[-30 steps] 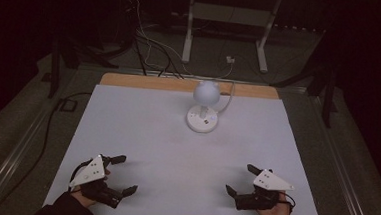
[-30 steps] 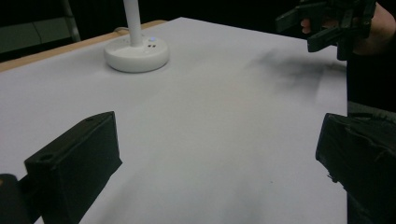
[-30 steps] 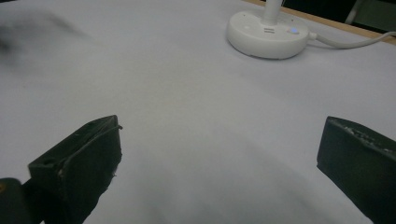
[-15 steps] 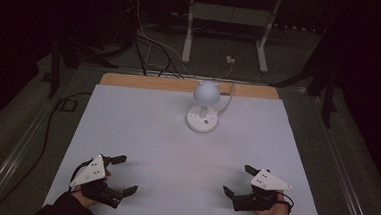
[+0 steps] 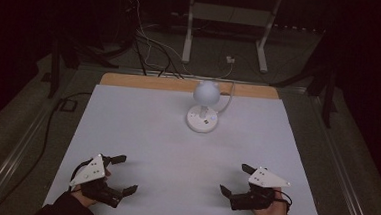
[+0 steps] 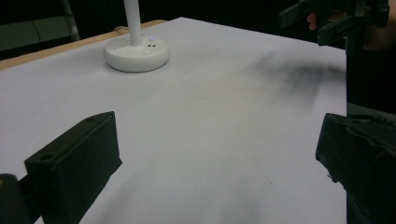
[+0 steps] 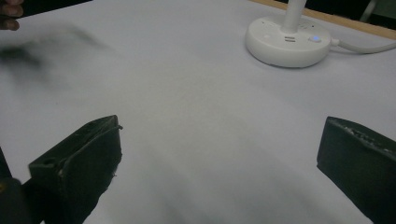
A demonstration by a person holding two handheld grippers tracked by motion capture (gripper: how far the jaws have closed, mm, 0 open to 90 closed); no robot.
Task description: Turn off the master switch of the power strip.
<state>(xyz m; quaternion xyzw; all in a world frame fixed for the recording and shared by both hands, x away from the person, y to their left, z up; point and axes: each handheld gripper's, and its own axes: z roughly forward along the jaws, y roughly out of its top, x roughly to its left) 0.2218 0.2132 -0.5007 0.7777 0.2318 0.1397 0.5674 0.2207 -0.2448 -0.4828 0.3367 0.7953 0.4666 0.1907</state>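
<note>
A small white desk lamp (image 5: 204,104) with a round head and round base stands at the far middle of the white table (image 5: 151,135). Its base (image 6: 136,54) shows in the left gripper view and again, as the base (image 7: 288,41), in the right gripper view. My left gripper (image 5: 124,174) rests near the front left edge, open, nothing between its jaws. My right gripper (image 5: 236,179) sits near the front right edge, open and empty too. Both point inward across the table. In the left gripper view the right gripper (image 6: 327,18) shows far off.
A white cable (image 5: 226,97) runs from the lamp over the table's wooden back edge (image 5: 145,82). Behind the table are floor cables (image 5: 152,45) and a metal stand (image 5: 228,24). A dark cable (image 5: 52,124) trails down the left side.
The right gripper has shifted slightly toward the left; the left gripper and the lamp have stayed where they were.
</note>
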